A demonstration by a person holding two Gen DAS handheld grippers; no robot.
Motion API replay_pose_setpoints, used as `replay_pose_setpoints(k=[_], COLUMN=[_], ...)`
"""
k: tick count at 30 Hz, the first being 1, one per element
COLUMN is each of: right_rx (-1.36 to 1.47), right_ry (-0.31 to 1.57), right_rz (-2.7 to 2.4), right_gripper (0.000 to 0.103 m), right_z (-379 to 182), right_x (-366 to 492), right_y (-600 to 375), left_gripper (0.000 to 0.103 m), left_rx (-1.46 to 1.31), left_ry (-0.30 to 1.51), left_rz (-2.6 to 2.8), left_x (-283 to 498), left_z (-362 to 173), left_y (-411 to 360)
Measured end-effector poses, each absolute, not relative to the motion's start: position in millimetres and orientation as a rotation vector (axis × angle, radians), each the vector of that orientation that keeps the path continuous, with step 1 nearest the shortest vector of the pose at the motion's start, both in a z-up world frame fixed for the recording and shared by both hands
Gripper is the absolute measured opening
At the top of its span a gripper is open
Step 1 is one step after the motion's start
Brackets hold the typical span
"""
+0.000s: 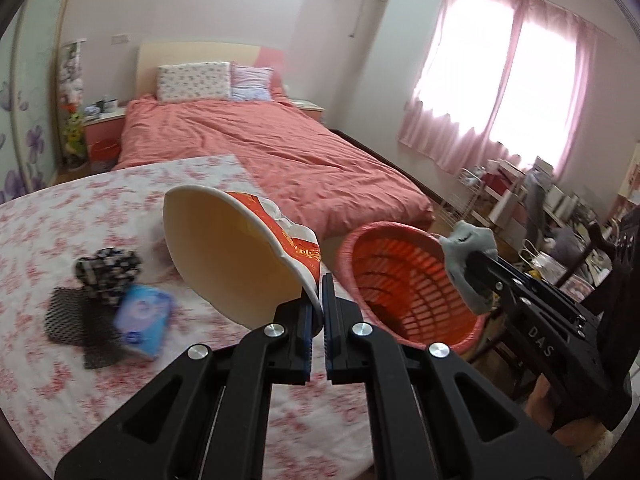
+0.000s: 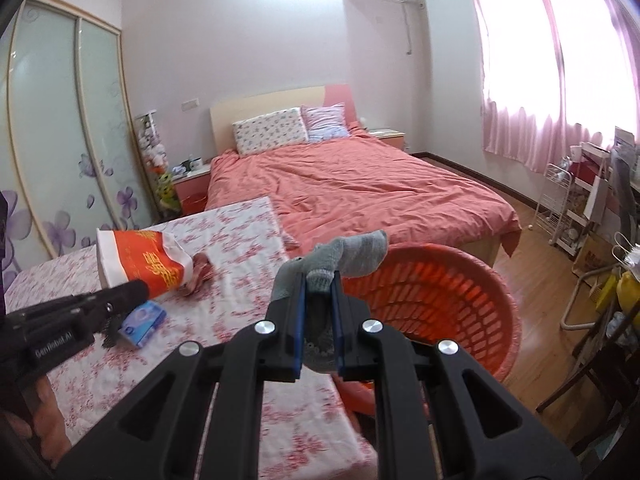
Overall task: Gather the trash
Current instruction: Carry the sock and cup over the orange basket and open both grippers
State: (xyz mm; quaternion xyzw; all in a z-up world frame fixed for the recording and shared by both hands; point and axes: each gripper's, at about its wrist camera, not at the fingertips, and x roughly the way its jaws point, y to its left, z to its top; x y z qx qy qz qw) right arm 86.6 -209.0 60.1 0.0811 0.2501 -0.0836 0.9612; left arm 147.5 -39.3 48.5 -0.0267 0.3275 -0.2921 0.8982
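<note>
A bed [image 2: 360, 184] with a salmon cover fills the upper middle of the frame, and a counter [image 1: 60, 220] under a flowered cloth spreads across the lower left. An orange basket [image 2: 460, 300] sits at the counter's right edge, in the lower right of the right wrist view. The left gripper [image 1: 322, 300] has its jaws clamped on the rim of a paper cup [image 1: 224, 256], held tilted above the counter just left of the basket. The right gripper [image 2: 318, 300] has its jaws closed on a grey sock [image 2: 348, 256], which hangs over the basket's near rim. On the counter at lower left lie a dark patterned cloth [image 1: 108, 272], a black mesh piece [image 1: 80, 328] and a blue tissue pack [image 1: 144, 320], all close together.
</note>
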Motion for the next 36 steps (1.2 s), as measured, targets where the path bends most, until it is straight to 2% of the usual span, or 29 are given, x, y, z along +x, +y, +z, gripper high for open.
replay_pose_setpoints(k=[36], right_rx=[0.339], right_ry=[0.533], right_rz=[-0.304], right_gripper=[0.012], right_z=[12.8], right_x=[105.3], right_y=[-332.4], left_gripper=[0.004], left_rx=[0.032], left_ry=[0.791], left_rz=[-0.85], left_x=[156.2], left_z=[9.9], left_y=[-179.5])
